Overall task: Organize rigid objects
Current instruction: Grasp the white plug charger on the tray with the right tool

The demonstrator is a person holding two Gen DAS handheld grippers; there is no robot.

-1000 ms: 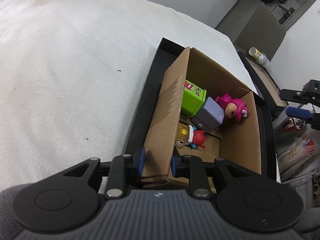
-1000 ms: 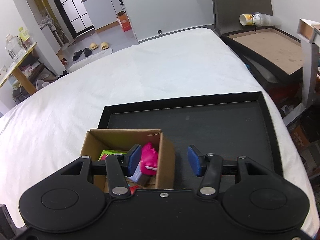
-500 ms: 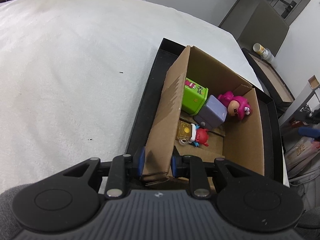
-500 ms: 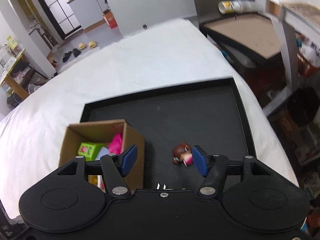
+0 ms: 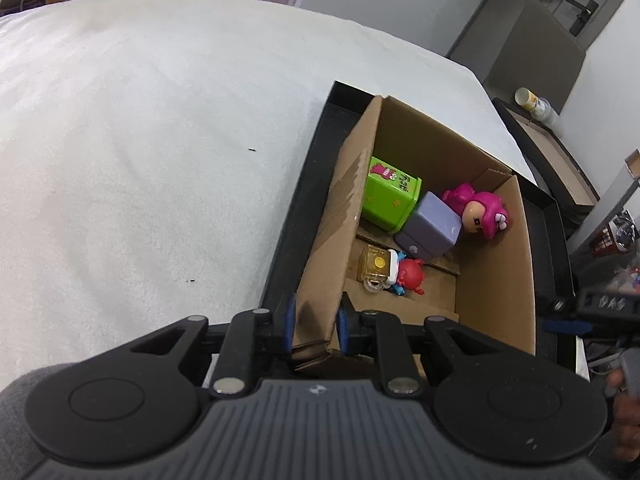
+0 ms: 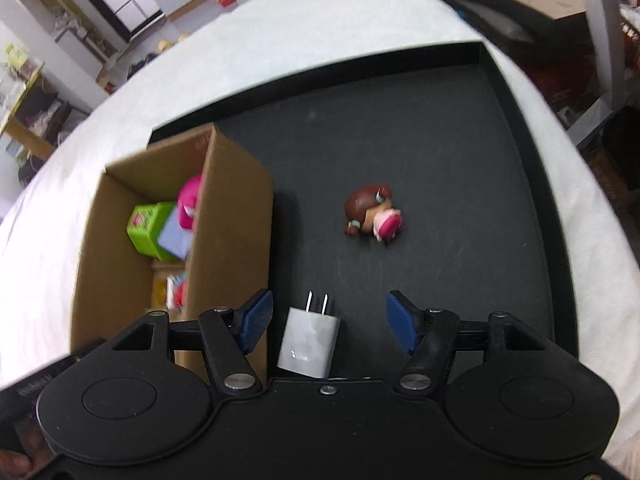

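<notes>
A cardboard box (image 5: pixel 496 264) stands in a black tray (image 6: pixel 440 152). My left gripper (image 5: pixel 314 326) is shut on the box's near left wall. Inside lie a green box (image 5: pixel 390 196), a lilac block (image 5: pixel 432 228), a pink figure (image 5: pixel 480 212), and a red figure with a yellow case (image 5: pixel 394 270). My right gripper (image 6: pixel 329 326) is open above the tray floor, right of the box (image 6: pixel 228 216). A white plug adapter (image 6: pixel 310 340) lies between its fingers, untouched. A brown-haired doll (image 6: pixel 372 212) lies on the tray farther ahead.
The tray rests on a white cloth-covered table (image 5: pixel 140 140). Another flat tray with a cup (image 5: pixel 534 100) sits beyond the table's far right. A grey stand (image 6: pixel 604 28) and clutter lie off the right edge.
My right gripper has moved back and lower over the tray, bringing the plug adapter into view between its open fingers. My left gripper keeps its hold on the box wall.
</notes>
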